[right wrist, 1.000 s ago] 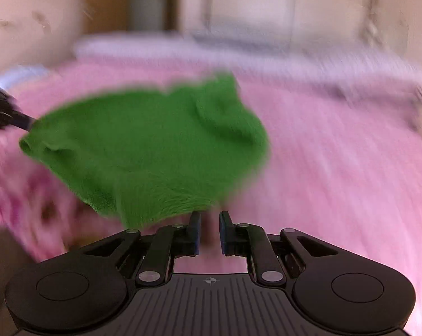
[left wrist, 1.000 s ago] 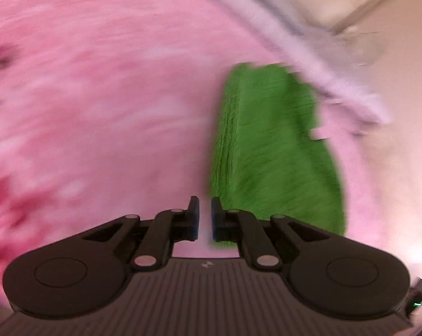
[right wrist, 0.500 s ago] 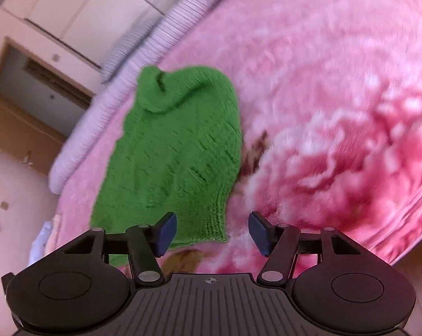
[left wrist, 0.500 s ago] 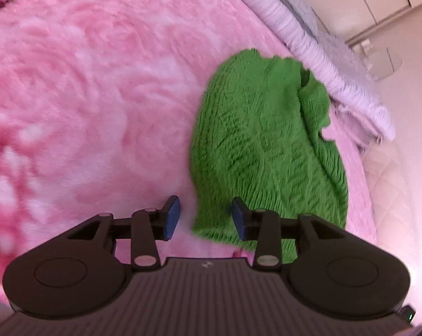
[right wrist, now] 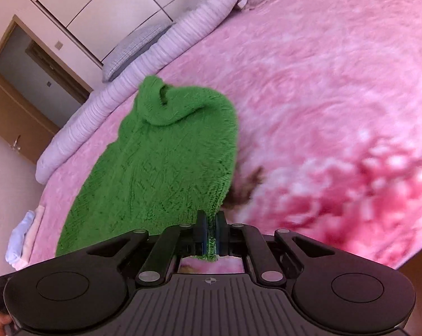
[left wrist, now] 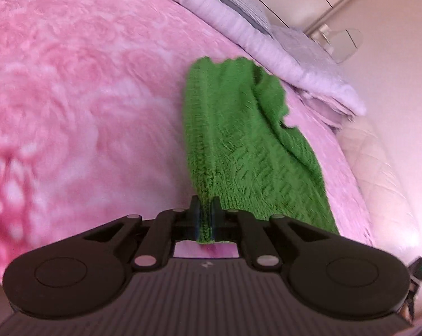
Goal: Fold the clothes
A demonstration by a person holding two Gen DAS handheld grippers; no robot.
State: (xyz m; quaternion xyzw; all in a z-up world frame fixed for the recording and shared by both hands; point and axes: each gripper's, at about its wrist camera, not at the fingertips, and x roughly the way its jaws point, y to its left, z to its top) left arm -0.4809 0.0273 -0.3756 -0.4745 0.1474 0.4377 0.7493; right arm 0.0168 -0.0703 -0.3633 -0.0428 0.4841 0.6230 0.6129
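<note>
Both grippers have just snapped closed on the near hem of the sweater, one per corner: half a sec ago each pair of jaws stood apart w/ the knit lying loose ahead of them, now knit is pinched in each. Left gripper first: jaws narrow, clamped on the hem's left corner, a tuft of green poking out behind the pads, and that edge already pulls up into a taut ridge running away from the jaws. Right gripper: same, squeezed tight on the right corner, green fibres showing between the blue pads. Rest of the sweater lies flat on the pink blanket, collar end furthest off, near the lilac bolster. Meaning for the task, as I read it: grasp step done, both corners secured, so next is likely lift & carry the hem toward the collar for a fold across the middle; fold itself not yet started. Views differ: left cam shows the sweater's right side bunched in a long crease & the bed's far edge w/ a wall beyond; right cam shows what left can't, i.e. the rolled collar, a dark brown patch on the blanket just beside the sweater, a doorway, and small folded laundry off the bed's side.
</note>
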